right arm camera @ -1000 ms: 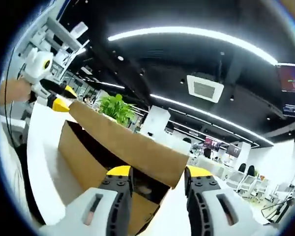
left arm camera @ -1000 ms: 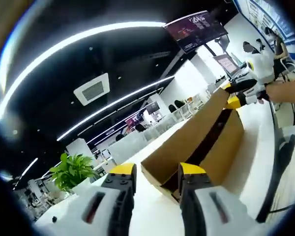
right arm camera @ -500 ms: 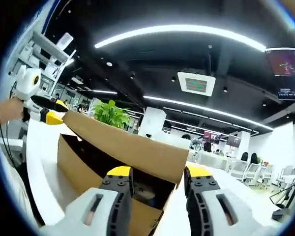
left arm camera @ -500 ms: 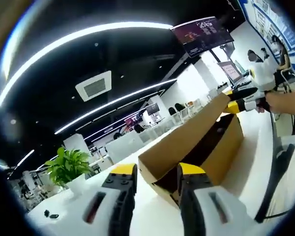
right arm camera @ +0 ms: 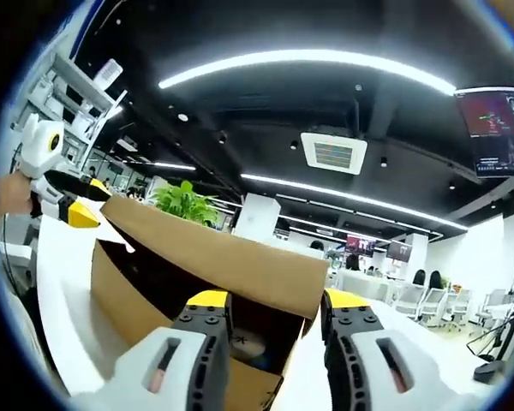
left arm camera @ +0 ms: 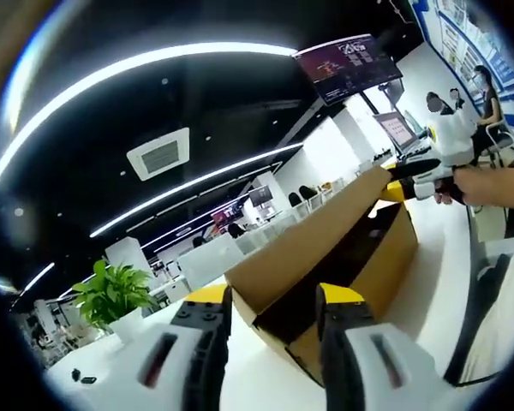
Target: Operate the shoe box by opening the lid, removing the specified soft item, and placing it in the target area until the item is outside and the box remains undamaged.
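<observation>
A brown cardboard shoe box [left arm camera: 373, 265] is seen resting on a white desk [left arm camera: 437, 282], its hinged lid [left arm camera: 313, 244] raised at both ends. The left claw [left arm camera: 270, 300] and the right claw [right arm camera: 270, 304] are each held spread at a lid corner. Whether either pinches the lid cannot be told.
</observation>
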